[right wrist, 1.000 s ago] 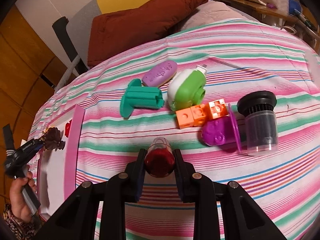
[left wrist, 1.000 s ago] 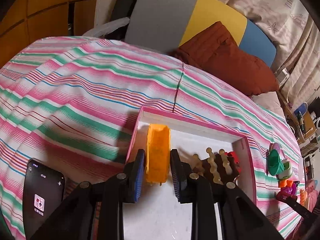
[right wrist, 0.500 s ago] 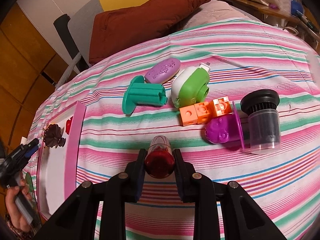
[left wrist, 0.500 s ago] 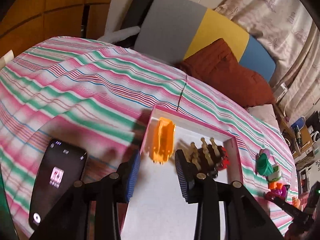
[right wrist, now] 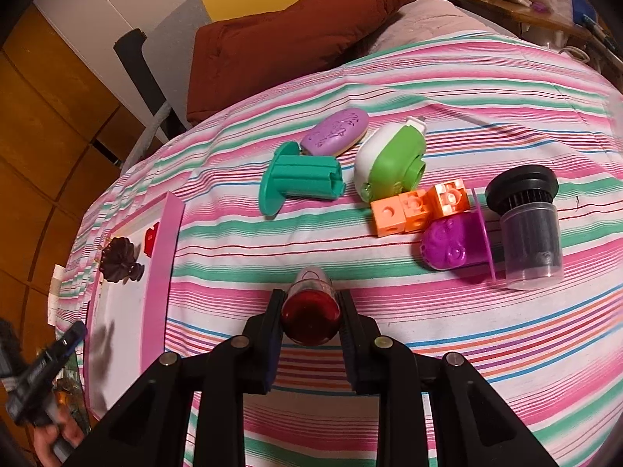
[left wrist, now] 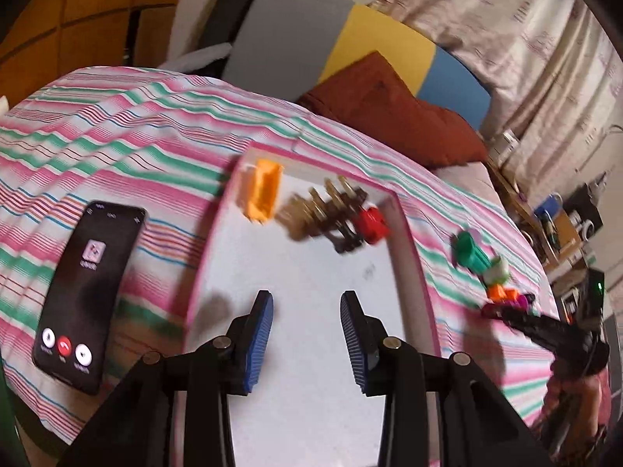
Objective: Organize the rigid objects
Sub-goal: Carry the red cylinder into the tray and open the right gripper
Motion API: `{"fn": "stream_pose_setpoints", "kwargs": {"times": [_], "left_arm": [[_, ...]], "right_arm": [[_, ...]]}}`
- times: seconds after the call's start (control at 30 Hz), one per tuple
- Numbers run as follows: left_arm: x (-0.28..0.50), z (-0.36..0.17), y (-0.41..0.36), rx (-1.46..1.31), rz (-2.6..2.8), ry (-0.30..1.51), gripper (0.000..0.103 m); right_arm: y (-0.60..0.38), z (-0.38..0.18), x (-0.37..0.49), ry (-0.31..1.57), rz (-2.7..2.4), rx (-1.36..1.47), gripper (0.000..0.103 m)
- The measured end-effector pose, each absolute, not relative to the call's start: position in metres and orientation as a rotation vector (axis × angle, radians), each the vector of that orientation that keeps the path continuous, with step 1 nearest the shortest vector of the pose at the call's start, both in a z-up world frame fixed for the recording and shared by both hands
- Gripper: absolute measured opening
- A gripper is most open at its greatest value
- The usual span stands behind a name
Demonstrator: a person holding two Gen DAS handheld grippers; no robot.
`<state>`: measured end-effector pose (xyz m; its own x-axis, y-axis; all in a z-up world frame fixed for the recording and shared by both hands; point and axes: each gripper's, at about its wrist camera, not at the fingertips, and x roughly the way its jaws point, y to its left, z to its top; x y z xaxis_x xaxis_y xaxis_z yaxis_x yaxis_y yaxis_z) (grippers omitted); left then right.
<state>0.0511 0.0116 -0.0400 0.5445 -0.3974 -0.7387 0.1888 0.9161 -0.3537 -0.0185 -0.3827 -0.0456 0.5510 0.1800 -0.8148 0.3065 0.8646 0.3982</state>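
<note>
Left gripper [left wrist: 306, 325] hung over the white floor of the pink-rimmed tray [left wrist: 412, 241], jaws spread, nothing between them. At the tray's far end lay an orange piece [left wrist: 261, 190], a brown knobbed item [left wrist: 325, 212] beside it, and a small red block [left wrist: 373, 225] touching that, near the right rim. A phone [left wrist: 87, 292], screen lit, lay on the striped bedspread [left wrist: 117, 144] just left of the tray.

Right gripper [right wrist: 310, 313] had its jaws pinching a dark red capsule-like object [right wrist: 310, 311] above the bedspread. Beyond it, well right of the tray: a teal spool [right wrist: 298, 177], purple oval [right wrist: 335, 132], green-and-white piece [right wrist: 391, 161], a row of orange blocks [right wrist: 418, 206], a purple dome [right wrist: 453, 243], and a clear cup with black insert [right wrist: 529, 229], clustered close together.
</note>
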Motion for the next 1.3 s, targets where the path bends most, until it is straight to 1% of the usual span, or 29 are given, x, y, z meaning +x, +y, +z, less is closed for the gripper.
{"fn": "stream_pose_setpoints", "kwargs": {"times": [0.23,0.4,0.77,0.97,1.3], "left_arm": [[0.035,-0.041,0.003,-0.178,-0.385,0.930,0.036],[0.030,-0.044,0.002,-0.169,-0.395,0.941,0.036],[0.018,-0.039,0.004,-0.134,-0.427,0.915,0.036],[0.015,-0.039,0.016,-0.157,-0.421,0.914,0.036],[0.021,-0.039,0.043,-0.205,-0.371,0.916,0.036]], "right_arm": [[-0.369,-0.029,-0.018,0.925,-0.005,0.530,0.027],[-0.342,-0.021,-0.008,0.925,0.081,0.519,0.027],[-0.259,-0.010,0.064,0.939,0.240,0.512,0.027],[-0.230,-0.017,0.113,0.974,0.246,0.527,0.027],[-0.215,-0.053,0.167,1.082,0.242,0.652,0.027]]}}
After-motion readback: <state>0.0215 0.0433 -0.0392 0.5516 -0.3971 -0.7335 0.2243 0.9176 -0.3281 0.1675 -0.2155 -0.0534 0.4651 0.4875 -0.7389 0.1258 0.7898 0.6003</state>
